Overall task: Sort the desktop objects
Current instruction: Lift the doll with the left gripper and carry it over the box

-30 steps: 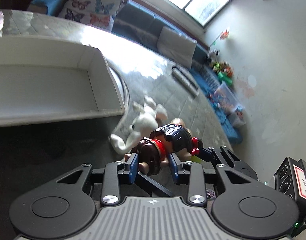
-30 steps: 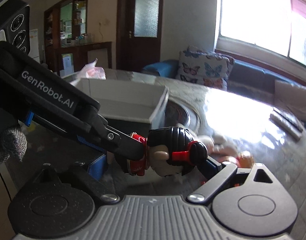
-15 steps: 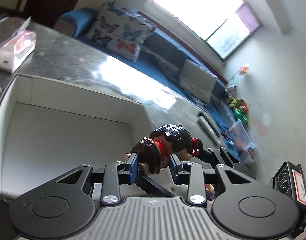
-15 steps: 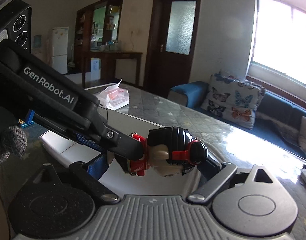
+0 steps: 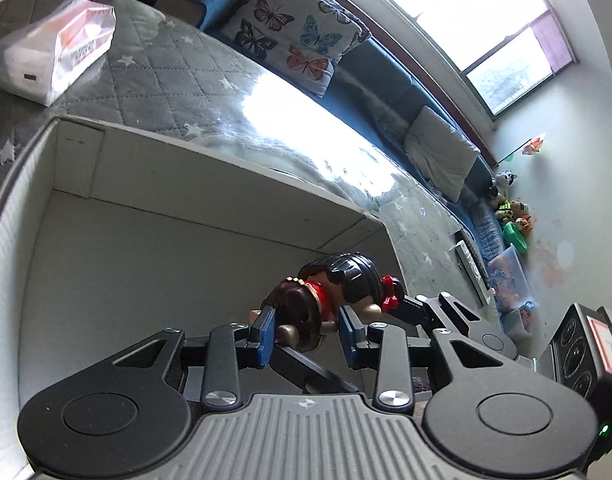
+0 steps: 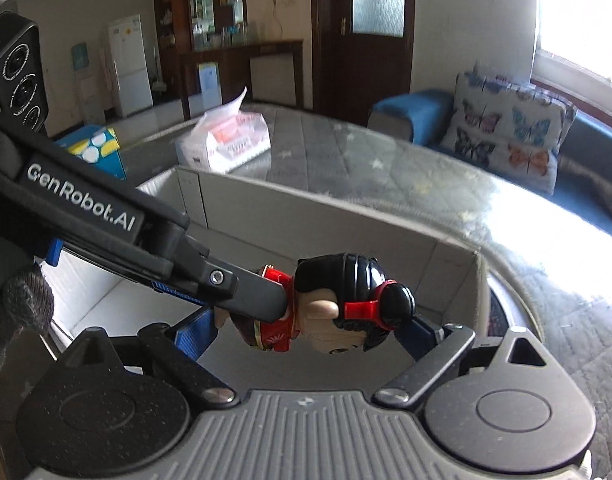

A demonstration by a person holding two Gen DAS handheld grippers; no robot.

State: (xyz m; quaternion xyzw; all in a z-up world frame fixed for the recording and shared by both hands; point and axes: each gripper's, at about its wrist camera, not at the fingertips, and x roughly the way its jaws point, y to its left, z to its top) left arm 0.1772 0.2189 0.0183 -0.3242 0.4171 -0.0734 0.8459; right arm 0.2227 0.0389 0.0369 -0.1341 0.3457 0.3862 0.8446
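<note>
A small doll [image 5: 333, 292] with black hair, red hair bands and a red dress hangs in the air over an open white box [image 5: 146, 260]. My left gripper [image 5: 306, 332] is shut on its dark lower body, blue pads on both sides. My right gripper [image 6: 306, 332] is shut on the doll [image 6: 345, 300] lengthwise, one pad at its hair bun and the other at its lower end. In the right wrist view the left gripper's finger [image 6: 226, 284] reaches in from the left across the doll's dress. The box [image 6: 306, 220] shows a bare white floor.
A tissue pack [image 5: 54, 52] lies on the grey quilted table cover [image 5: 166, 80] beyond the box. Remote controls [image 5: 471, 268] lie at the table's far right. A blue sofa with a butterfly cushion [image 5: 298, 32] runs behind. A gloved hand [image 6: 22, 304] holds the left gripper.
Both grippers have carried the doll sideways from above the table, where a white plush toy lay, to above the white box. Both grips look unchanged.
</note>
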